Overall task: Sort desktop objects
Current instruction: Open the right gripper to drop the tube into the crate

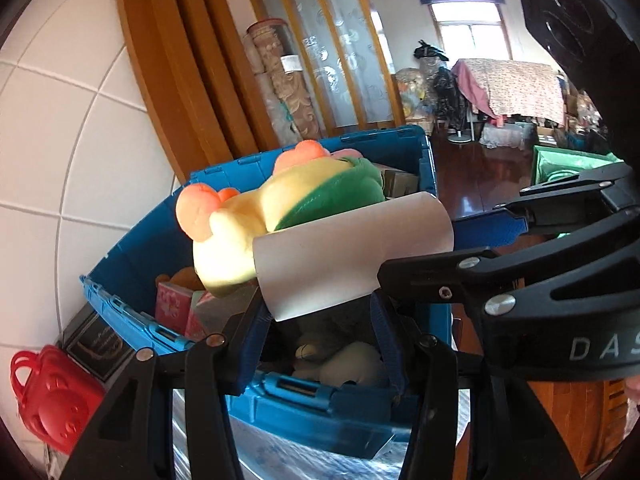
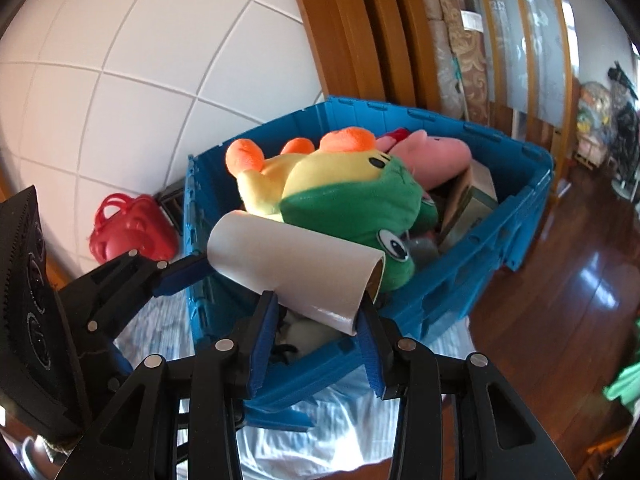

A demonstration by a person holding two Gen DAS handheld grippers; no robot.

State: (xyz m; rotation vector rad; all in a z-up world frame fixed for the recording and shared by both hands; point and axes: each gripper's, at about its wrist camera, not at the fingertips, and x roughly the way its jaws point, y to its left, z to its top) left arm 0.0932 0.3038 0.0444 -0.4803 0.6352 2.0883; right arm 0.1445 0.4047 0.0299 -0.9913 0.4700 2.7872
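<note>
A white paper roll (image 1: 344,252) with a cardboard core hangs over the near corner of an open blue crate (image 1: 280,392). My left gripper (image 1: 320,320) is shut on one end of it, blue pads pressing both sides. My right gripper (image 1: 440,244) comes in from the right and clamps the other end. In the right wrist view the right gripper (image 2: 316,332) is shut on the white roll (image 2: 296,264) near its open core end, and the left gripper (image 2: 188,270) grips the far left end. The crate (image 2: 460,276) holds a yellow and green plush (image 2: 340,192), a pink plush (image 2: 432,152) and boxes.
A red bear-shaped plastic bag (image 2: 132,232) sits left of the crate against a white tiled wall. A wooden door frame (image 2: 344,40) and rolled carpets (image 2: 460,40) stand behind. Glossy wooden floor (image 2: 560,300) lies to the right. The crate rests on a crinkled light cover (image 2: 320,432).
</note>
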